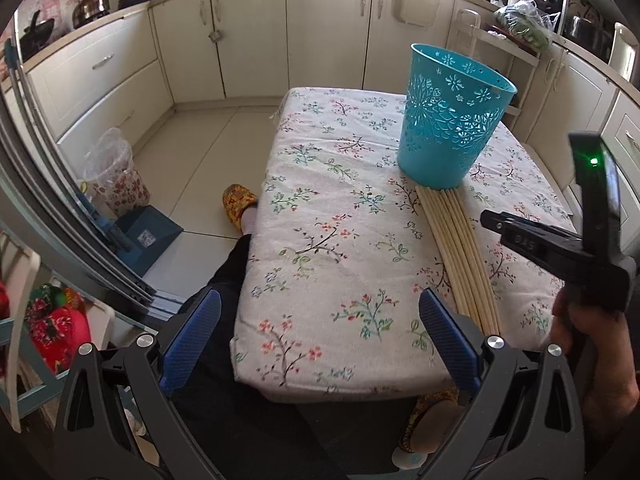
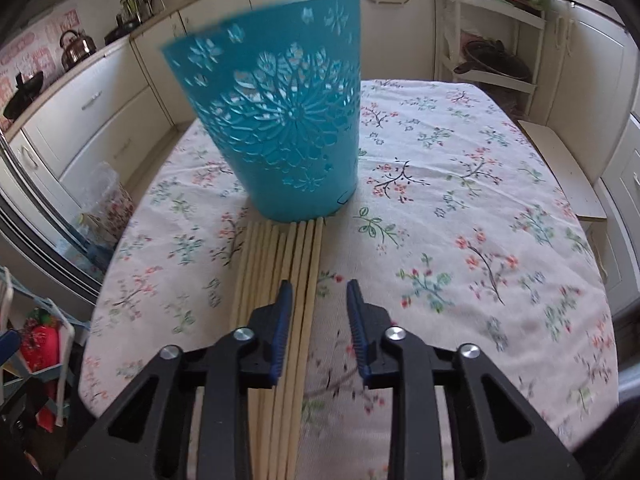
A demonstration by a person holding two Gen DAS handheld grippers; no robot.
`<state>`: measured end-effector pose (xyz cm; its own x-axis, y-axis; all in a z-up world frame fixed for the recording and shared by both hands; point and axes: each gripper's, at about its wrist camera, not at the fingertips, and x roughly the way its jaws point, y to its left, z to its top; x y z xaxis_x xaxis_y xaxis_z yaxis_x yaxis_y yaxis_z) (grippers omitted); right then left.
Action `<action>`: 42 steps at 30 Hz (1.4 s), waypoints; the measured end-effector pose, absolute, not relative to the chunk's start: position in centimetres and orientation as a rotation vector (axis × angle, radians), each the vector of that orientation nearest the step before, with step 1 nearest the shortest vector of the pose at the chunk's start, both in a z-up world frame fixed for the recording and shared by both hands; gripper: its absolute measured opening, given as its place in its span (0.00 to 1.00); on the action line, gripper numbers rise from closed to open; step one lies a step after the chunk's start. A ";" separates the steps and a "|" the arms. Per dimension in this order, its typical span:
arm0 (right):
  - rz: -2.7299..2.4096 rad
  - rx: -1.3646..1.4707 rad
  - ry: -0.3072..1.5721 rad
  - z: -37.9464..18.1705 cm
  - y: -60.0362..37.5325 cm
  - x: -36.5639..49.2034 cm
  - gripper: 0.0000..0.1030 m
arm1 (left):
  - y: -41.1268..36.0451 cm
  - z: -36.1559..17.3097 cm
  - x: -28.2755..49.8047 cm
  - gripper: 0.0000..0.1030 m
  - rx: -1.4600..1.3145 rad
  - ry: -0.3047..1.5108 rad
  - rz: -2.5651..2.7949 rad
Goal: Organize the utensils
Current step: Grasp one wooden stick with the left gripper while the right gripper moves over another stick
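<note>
A bundle of several pale wooden chopsticks (image 1: pixel 460 248) (image 2: pixel 276 264) lies on the floral tablecloth (image 1: pixel 320 200) (image 2: pixel 480 200), its far ends against the foot of an upright teal cut-out basket (image 1: pixel 452 120) (image 2: pixel 280 120). My right gripper (image 2: pixel 318 304) (image 1: pixel 492 222) hovers low over the right side of the bundle. Its jaws stand narrowly apart with a few sticks lying beneath the gap and cloth visible between the pads. My left gripper (image 1: pixel 320 304) is wide open above the near table edge, left of the chopsticks, with nothing between its fingers.
A person's leg and patterned slipper (image 1: pixel 238 204) are at the table's left side. A blue dustpan (image 1: pixel 148 236) and a lined bin (image 1: pixel 116 184) stand on the floor at left. Cabinets ring the room; a white rack (image 2: pixel 492 60) stands behind the table.
</note>
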<state>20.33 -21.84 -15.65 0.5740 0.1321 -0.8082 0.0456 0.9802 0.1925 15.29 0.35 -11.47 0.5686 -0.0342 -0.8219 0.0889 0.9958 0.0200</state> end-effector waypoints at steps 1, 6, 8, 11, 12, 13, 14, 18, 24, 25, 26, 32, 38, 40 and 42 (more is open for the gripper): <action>0.050 0.194 0.970 -16.1 -21.9 20.9 0.22 | 0.1 -11.7 15.8 0.93 0.063 0.968 -0.075; 0.053 0.174 0.990 -17.6 -22.1 22.8 0.20 | -1.1 -13.1 18.5 0.93 0.101 0.981 -0.072; 0.058 0.151 0.977 -17.6 -22.1 22.9 0.19 | -1.7 -13.8 19.7 0.93 0.100 0.996 -0.070; 0.070 0.115 0.980 -17.6 -22.4 22.8 0.11 | -2.5 -14.8 21.4 0.93 0.097 1.018 -0.072; 0.076 0.102 0.984 -17.6 -22.3 23.0 0.09 | -2.8 -15.2 22.0 0.93 0.102 1.022 -0.071; 0.092 0.093 0.991 -17.6 -22.5 23.0 0.08 | -3.4 -15.5 22.7 0.93 0.109 1.025 -0.074; 0.108 0.089 1.001 -17.6 -22.8 23.0 0.08 | -3.7 -15.7 23.1 0.93 0.118 1.022 -0.073; 0.123 0.085 1.023 -17.5 -24.7 22.4 0.08 | -6.3 -16.8 25.2 0.93 0.166 1.006 -0.070; 0.122 0.164 1.003 -17.6 -25.9 21.8 0.08 | -8.8 -18.5 27.4 0.91 0.199 1.025 -0.047; 0.125 0.168 1.002 -17.6 -25.9 21.8 0.08 | -9.0 -18.7 27.7 0.90 0.204 1.028 -0.040; 0.129 0.175 1.002 -17.6 -26.0 21.7 0.08 | -9.1 -18.9 27.8 0.90 0.201 1.030 -0.039; 0.137 0.196 0.998 -17.8 -26.3 22.1 0.09 | -9.4 -20.0 28.7 0.88 0.174 1.040 -0.037; 0.143 0.215 1.000 -17.6 -26.4 22.0 0.09 | -10.2 -19.9 29.0 0.88 0.177 1.037 -0.041; 0.144 0.217 0.999 -17.7 -26.3 22.0 0.09 | -10.2 -20.0 29.0 0.86 0.167 1.051 -0.050; 0.145 0.218 0.999 -17.8 -26.3 22.0 0.09 | -10.3 -20.0 29.0 0.84 0.152 1.055 -0.068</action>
